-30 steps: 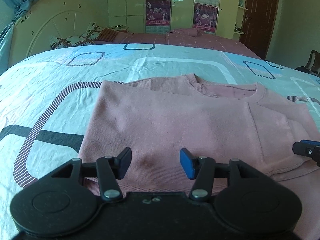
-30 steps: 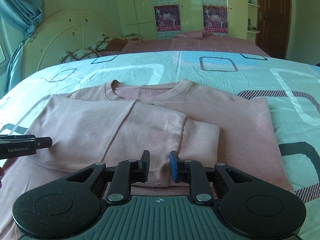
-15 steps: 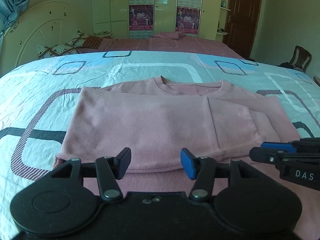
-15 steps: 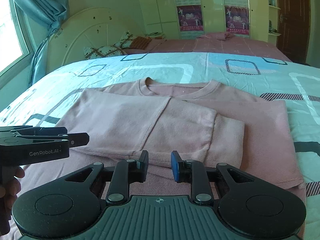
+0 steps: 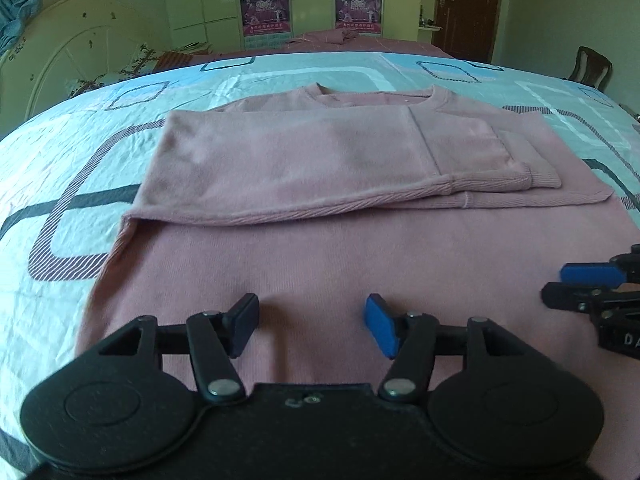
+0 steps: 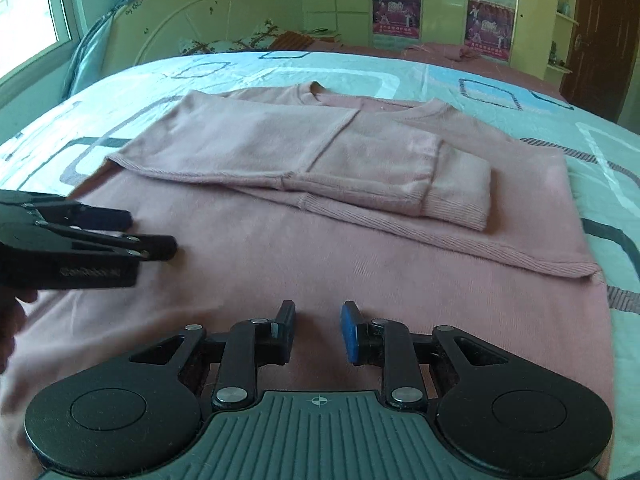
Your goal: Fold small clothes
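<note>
We see a dusty-pink sweatshirt (image 5: 320, 248) spread flat on a bed whose sheet (image 5: 60, 184) is pale aqua and white with rounded rectangles outlined in dark grey and striped plum. The garment lies with its ribbed round neckline (image 6: 372, 98) at the far side and its lower body toward us. Both sleeves are folded inward across the chest: the upper layer forms a broad band (image 5: 288, 168) running across the width of the garment, with a vertical seam partway along it and a ribbed cuff (image 6: 464, 208) at the end that lies near the garment's right-hand edge. A ribbed hem edge (image 5: 520, 202) shows just beneath that folded band. The fabric is a soft knit, matte, with faint creases and a slight sheen where daylight falls. Our left gripper (image 5: 312, 326) hangs above the near part of the sweatshirt with its jaws spread apart and nothing between them; they have just been widening. Our right gripper (image 6: 318, 330) hangs over the same near stretch of cloth, its jaws standing narrowly parted and gripping nothing, with pink fabric visible through the gap. In the right wrist view the left gripper juts in from the left edge over the cloth, a bit of a hand (image 6: 10, 320) behind it. Beyond the bed stand a cream headboard (image 6: 192, 28), yellow-green wardrobe doors with posters (image 6: 396, 10) and a dark wooden door (image 5: 468, 4).
</note>
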